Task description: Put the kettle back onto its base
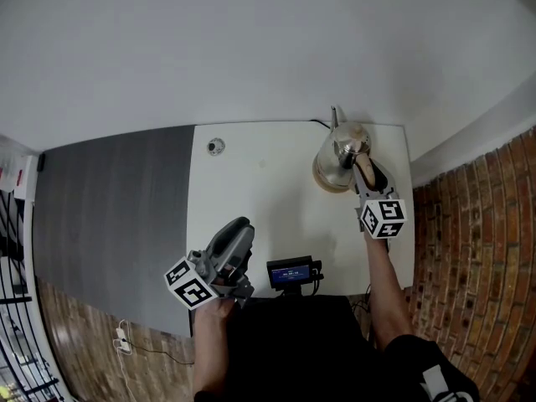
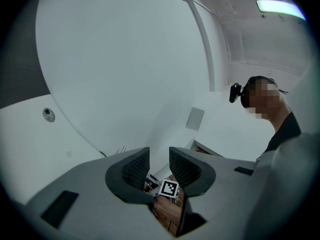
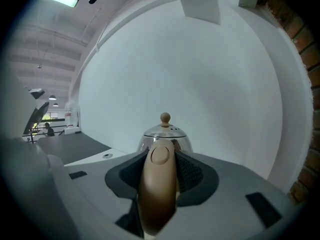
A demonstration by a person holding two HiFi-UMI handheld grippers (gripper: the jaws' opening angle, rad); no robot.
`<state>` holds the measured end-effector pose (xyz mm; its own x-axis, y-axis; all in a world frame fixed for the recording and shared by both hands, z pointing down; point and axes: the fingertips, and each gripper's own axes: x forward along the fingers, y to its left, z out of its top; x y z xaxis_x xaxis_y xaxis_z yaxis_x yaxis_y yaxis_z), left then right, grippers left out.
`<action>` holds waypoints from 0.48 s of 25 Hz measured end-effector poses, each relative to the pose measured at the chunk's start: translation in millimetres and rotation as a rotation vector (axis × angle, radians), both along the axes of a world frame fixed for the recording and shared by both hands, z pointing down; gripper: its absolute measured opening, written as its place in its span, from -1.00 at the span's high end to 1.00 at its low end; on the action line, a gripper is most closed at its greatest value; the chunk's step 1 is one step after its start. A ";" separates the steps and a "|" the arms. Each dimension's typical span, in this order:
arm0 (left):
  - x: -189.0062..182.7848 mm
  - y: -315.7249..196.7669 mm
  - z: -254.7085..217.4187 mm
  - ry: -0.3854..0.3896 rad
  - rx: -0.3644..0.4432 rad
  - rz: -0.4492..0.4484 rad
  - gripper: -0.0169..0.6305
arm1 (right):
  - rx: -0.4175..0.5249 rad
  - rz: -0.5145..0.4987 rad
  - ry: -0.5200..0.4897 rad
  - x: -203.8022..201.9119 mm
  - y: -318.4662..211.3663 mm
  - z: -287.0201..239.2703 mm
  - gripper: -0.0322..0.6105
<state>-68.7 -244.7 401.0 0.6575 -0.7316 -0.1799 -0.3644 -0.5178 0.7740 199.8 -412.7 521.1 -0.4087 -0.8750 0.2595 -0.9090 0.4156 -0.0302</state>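
Head view sets the kettle at the far right of the white counter, close to the back edge by the wall and near the right-hand edge. A tan ring shows under its steel body; whether that is the base or the kettle's own foot cannot be told from above, and whether the kettle is seated or hangs just over the counter is equally unclear. A dark cord comes in at the back edge and disappears behind the kettle. The right tool is clenched on the beige handle, pads pressed to both of its sides, so most of the body is hidden in the right gripper view, with only the shoulder and lid knob above. The left tool sits near the counter's front left, well apart from the kettle, released, with nothing between its jaws. A small screen device stands at the front edge between the arms. A round grommet lies far left at the back. The middle of the counter is bare. Grey floor borders the left edge, brick the right.
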 end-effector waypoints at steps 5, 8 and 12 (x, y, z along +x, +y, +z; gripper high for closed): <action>0.1 -1.0 -0.7 0.005 0.002 0.005 0.58 | -0.015 0.016 -0.009 4.2 7.8 5.4 0.41; -0.4 -1.3 -0.5 0.007 0.002 0.007 0.58 | -0.023 0.014 -0.001 3.9 12.0 8.9 0.41; -0.5 -2.1 -0.9 0.009 0.002 0.008 0.58 | -0.031 0.021 -0.002 4.1 14.0 10.5 0.41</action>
<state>-69.2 -246.8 400.1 0.6620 -0.7258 -0.1873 -0.3529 -0.5222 0.7764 203.8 -398.7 531.6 -0.3907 -0.8751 0.2857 -0.9175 0.3951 -0.0446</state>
